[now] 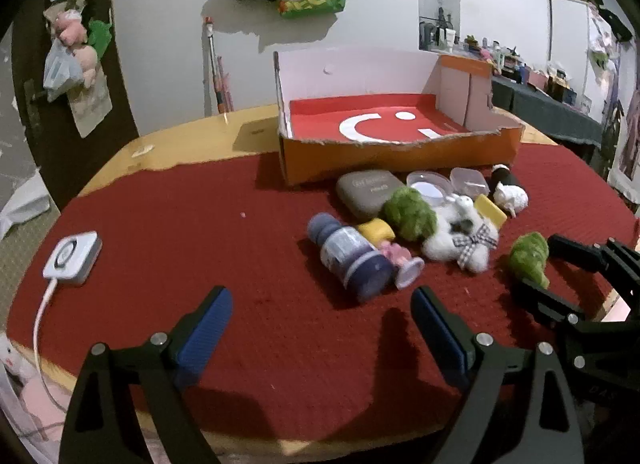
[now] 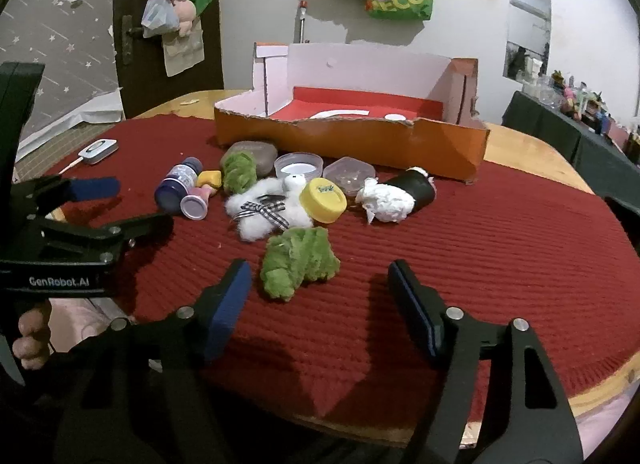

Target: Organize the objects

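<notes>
An orange cardboard box (image 1: 400,151) with a red floor stands open at the back of the red mat. In front of it lies a heap: a blue bottle (image 1: 352,260), a grey pouch (image 1: 366,191), a green plush (image 1: 410,215) and a white plush with a checked bow (image 1: 460,240). A second green plush (image 2: 298,264) lies apart, nearer to me. My right gripper (image 2: 320,276) is open, its pads either side of this plush without touching it. My left gripper (image 1: 322,300) is open over bare mat, short of the bottle.
A yellow lid (image 2: 324,199), two clear tubs (image 2: 298,165) and a black-and-white plush (image 2: 396,195) lie near the box (image 2: 352,139). A white device with a cable (image 1: 72,258) sits at the mat's left. Bags hang on the wall and door behind.
</notes>
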Motion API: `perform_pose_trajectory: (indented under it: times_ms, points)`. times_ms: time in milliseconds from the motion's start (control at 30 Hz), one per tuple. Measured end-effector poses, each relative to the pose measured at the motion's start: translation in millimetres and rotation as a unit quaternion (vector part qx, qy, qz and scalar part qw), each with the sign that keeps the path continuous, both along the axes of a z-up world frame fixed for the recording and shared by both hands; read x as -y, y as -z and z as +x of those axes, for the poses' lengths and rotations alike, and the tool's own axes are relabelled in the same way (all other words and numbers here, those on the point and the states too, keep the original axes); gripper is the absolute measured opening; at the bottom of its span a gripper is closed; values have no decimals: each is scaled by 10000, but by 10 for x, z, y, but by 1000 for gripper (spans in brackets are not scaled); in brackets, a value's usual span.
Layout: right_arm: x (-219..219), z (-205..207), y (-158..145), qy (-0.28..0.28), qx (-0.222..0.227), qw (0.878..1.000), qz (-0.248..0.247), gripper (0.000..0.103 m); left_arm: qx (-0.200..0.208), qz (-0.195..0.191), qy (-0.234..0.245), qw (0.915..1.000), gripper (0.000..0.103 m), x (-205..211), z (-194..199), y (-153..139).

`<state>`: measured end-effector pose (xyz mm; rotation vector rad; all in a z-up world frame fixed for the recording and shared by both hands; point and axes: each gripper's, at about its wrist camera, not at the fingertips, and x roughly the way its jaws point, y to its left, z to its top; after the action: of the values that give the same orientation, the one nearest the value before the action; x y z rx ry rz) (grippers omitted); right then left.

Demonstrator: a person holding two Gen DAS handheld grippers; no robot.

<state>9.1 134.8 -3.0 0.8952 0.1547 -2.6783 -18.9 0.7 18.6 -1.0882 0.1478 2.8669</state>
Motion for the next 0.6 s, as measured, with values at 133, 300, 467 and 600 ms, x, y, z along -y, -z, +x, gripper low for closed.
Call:
perform_pose_trajectory:
  times_ms: [133,300,467,600]
  points:
    - [-1,-27,8,-13,40,10000,-14,65,-60,-88,139,9998,93,64,-76,-62]
    - [20,-72,9,-51,57,10000,-22,61,-27,-308,659,9974,93,60,-186,-102]
    - [42,-101,5,-96,76,9999,-29,58,-60,-669,1192,9906,93,1,-254,-109]
    - [58,-107,3,-111,71,9999,-6,55,-34,-833,1525,9848,93,-28,-318,-103]
